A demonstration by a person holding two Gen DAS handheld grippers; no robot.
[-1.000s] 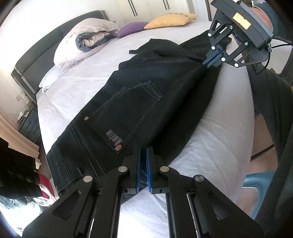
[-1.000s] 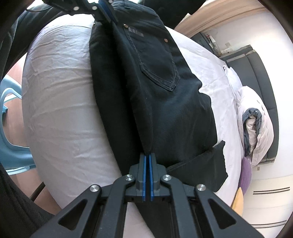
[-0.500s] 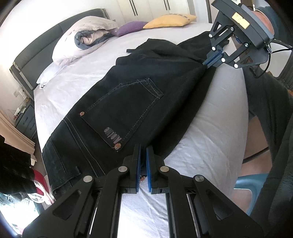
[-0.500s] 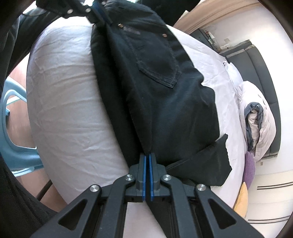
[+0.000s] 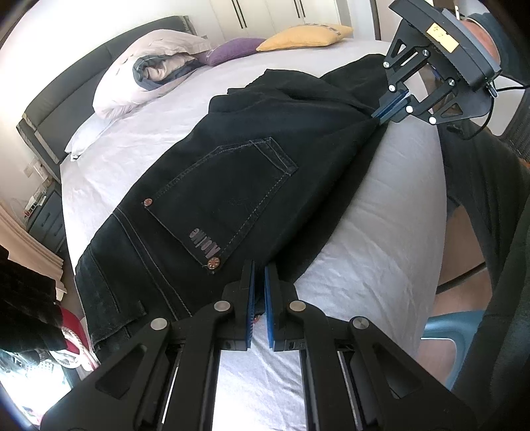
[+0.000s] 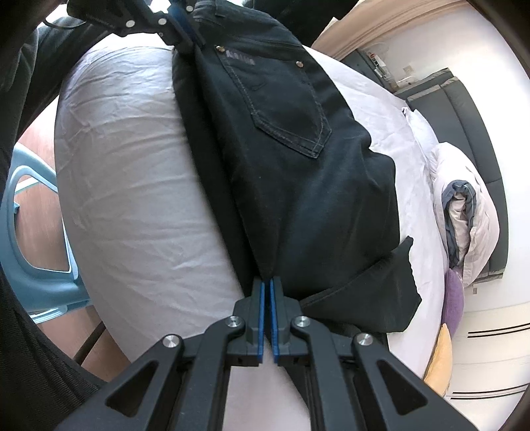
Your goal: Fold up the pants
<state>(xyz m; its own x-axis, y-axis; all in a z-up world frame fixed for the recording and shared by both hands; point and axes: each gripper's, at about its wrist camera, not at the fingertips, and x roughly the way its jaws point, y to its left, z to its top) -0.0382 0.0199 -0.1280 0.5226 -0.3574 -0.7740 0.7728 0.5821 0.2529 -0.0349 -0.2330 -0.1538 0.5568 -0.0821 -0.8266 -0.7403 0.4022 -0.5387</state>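
Left wrist view showed the black pants (image 5: 232, 185) stretched across the white bed (image 5: 381, 232), waistband at seven o'clock. The left gripper (image 5: 259, 281) pinched the waist edge at six o'clock; the right gripper (image 5: 391, 107), at one o'clock, had its fingers pressed on the leg fabric.

Matt dark denim pants (image 5: 232, 185), creased cotton sheet (image 5: 374, 238)

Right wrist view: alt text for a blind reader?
Right gripper shut on black jeans stretched over a white bed; left gripper clamps their far edge. Back pocket faces up; folded duvet at right.
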